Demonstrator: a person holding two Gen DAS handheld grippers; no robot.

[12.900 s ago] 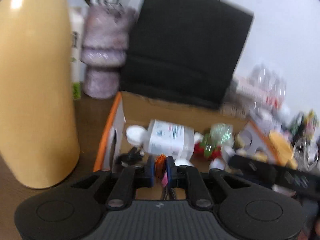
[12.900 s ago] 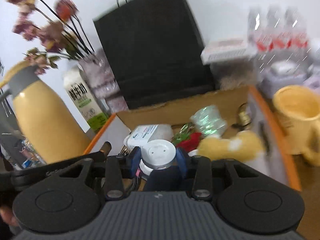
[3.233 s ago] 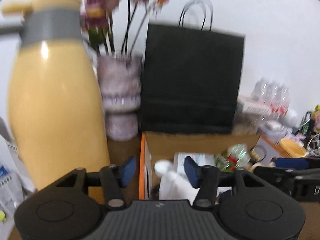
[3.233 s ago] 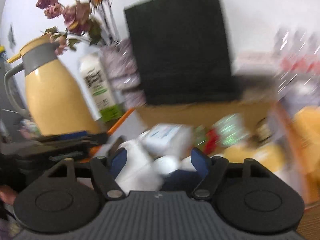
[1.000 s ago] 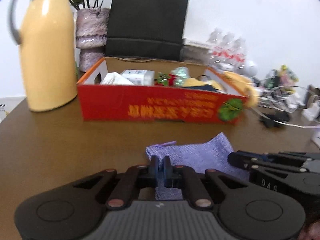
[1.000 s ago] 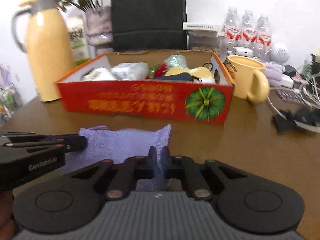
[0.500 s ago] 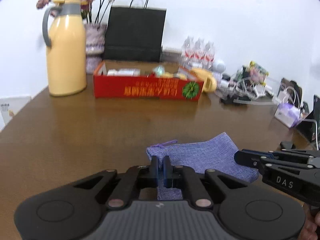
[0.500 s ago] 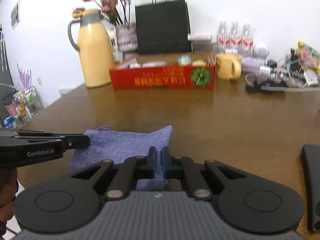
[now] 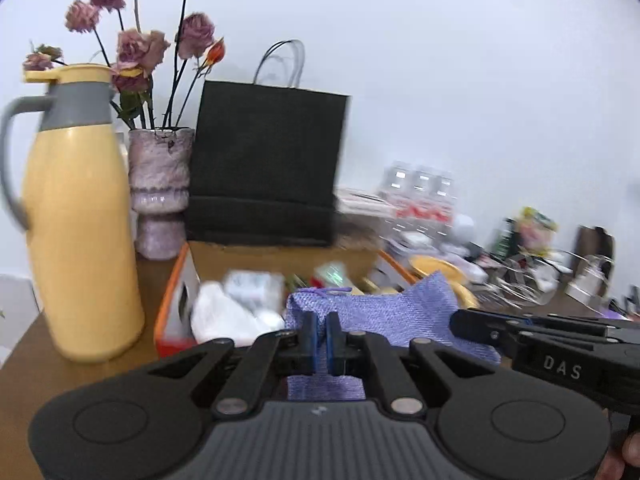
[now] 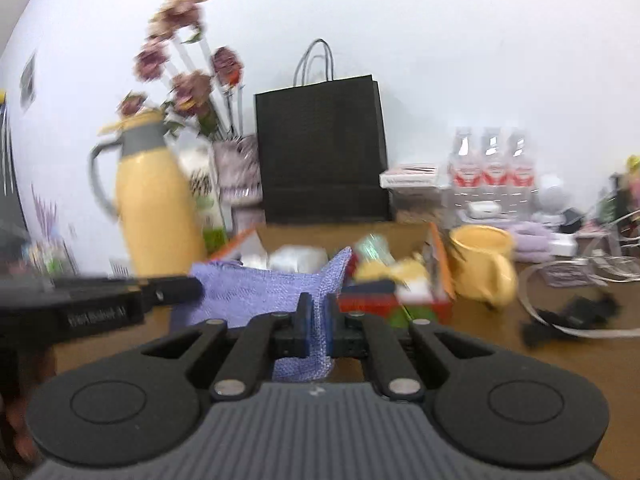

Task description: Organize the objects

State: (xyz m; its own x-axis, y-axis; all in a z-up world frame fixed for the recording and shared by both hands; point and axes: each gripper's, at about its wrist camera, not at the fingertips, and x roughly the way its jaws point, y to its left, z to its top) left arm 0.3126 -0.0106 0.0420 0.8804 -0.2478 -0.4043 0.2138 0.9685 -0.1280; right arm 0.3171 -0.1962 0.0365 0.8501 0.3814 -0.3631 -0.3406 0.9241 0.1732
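Note:
A purple woven cloth pouch (image 9: pixel 384 312) hangs stretched between my two grippers, lifted off the table in front of the red cardboard box (image 9: pixel 176 280). My left gripper (image 9: pixel 321 330) is shut on the pouch's left edge. My right gripper (image 10: pixel 316 320) is shut on the pouch (image 10: pixel 256 288) at its right edge. The box (image 10: pixel 440 264) holds several items, among them a white bundle (image 9: pixel 220 316) and a white bottle (image 9: pixel 252 284). The pouch hides part of the box's inside.
A yellow thermos jug (image 9: pixel 76 216) stands left of the box, with a flower vase (image 9: pixel 160 196) and a black paper bag (image 9: pixel 264 168) behind. A yellow mug (image 10: pixel 484 264), water bottles (image 10: pixel 492 172) and cables (image 10: pixel 572 320) lie to the right.
Both grippers have lifted the pouch off the table and carried it forward toward the box, which now looks much nearer. Both stay shut on the pouch.

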